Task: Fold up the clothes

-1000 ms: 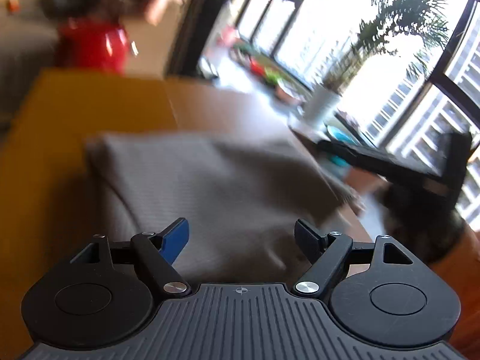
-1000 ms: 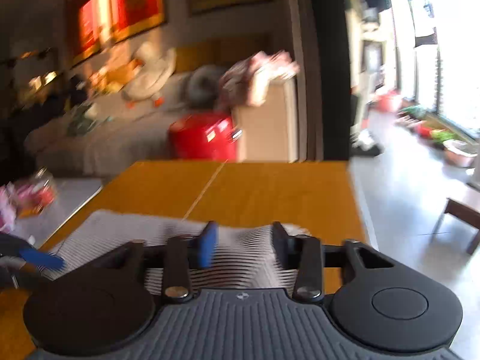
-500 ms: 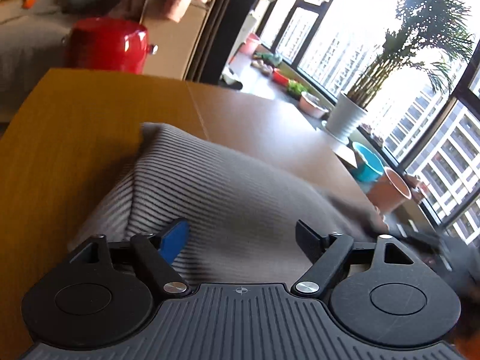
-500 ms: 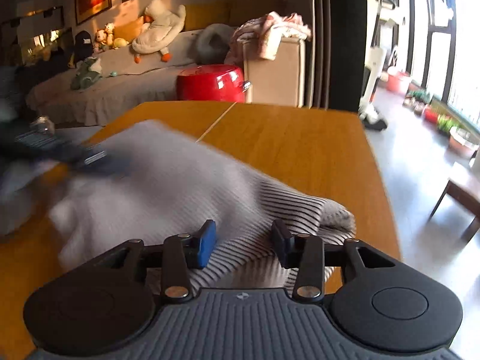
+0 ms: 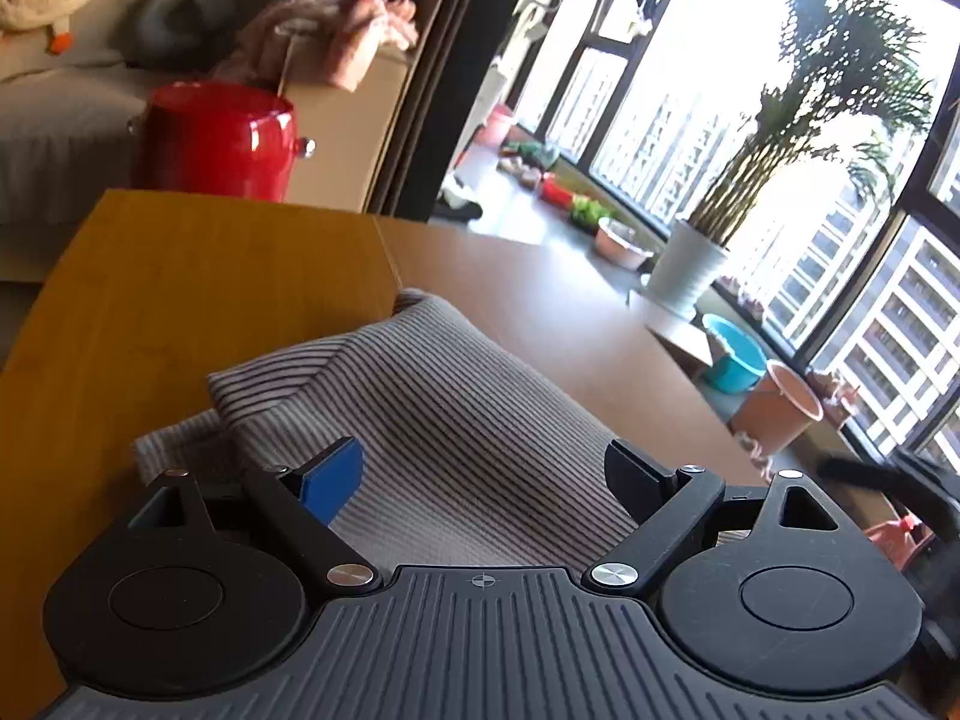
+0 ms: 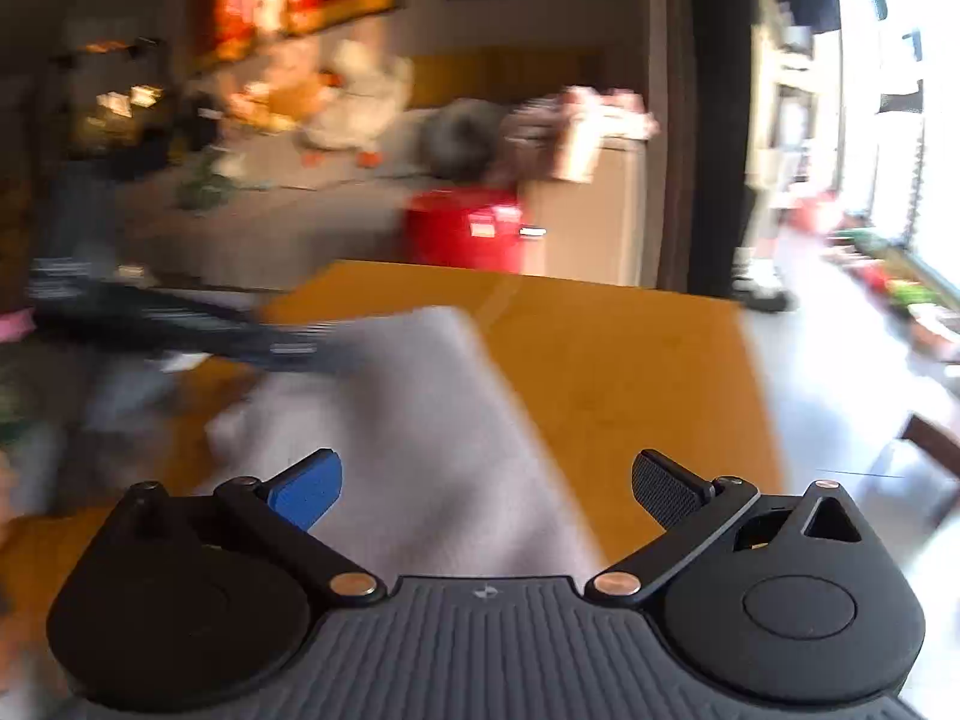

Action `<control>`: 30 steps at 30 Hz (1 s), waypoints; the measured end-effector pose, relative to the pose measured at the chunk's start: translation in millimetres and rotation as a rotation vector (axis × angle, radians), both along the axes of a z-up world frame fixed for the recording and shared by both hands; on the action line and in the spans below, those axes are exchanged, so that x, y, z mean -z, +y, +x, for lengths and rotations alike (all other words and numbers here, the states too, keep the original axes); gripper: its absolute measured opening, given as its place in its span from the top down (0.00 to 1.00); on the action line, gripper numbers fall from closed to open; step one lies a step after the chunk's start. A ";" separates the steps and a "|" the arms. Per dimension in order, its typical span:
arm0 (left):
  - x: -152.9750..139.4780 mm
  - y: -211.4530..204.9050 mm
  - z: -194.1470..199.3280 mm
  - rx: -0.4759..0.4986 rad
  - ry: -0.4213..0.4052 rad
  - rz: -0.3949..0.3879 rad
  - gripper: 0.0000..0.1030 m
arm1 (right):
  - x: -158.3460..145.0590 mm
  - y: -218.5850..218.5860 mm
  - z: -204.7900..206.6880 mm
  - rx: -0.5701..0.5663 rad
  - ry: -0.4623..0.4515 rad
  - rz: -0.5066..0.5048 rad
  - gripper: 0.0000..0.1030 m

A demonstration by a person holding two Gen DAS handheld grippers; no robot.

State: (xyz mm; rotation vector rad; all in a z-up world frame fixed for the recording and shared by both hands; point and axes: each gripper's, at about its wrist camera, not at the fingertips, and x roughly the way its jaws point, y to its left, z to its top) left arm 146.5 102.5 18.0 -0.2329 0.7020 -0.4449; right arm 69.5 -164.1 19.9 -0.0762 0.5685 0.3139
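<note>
A grey striped garment [image 5: 456, 420] lies folded on the wooden table [image 5: 198, 276]. My left gripper [image 5: 483, 471] is open just above its near part, with the fingers spread and nothing between them. In the blurred right wrist view the same garment [image 6: 432, 420] lies on the table [image 6: 630, 372]. My right gripper [image 6: 486, 489] is open and empty above the garment's near right edge. The left gripper's dark body [image 6: 198, 330] shows as a blur at the garment's far left.
A red pot-shaped stool [image 5: 219, 141] and a cardboard box with pink cloth [image 5: 336, 42] stand beyond the table's far edge. A sofa [image 5: 54, 102] is at the left. A potted plant [image 5: 690, 270], blue basin [image 5: 735, 354] and pink bucket [image 5: 780, 414] stand by the window at right.
My right gripper has opened and let go of the garment, then swung right. The garment now lies folded over and narrower. My left gripper stayed open and shifted over it.
</note>
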 end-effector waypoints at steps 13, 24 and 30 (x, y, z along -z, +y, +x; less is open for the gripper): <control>21.7 -22.6 -13.6 0.120 0.041 0.067 0.30 | 51.0 -2.3 9.4 0.091 0.127 -0.062 0.00; 26.3 -37.4 5.7 0.142 -0.011 0.037 0.33 | 63.1 -17.9 -23.9 0.209 0.166 0.118 0.00; 15.6 -31.8 -4.4 0.095 -0.012 0.037 0.29 | 60.1 -19.0 -14.0 0.175 0.205 0.113 0.00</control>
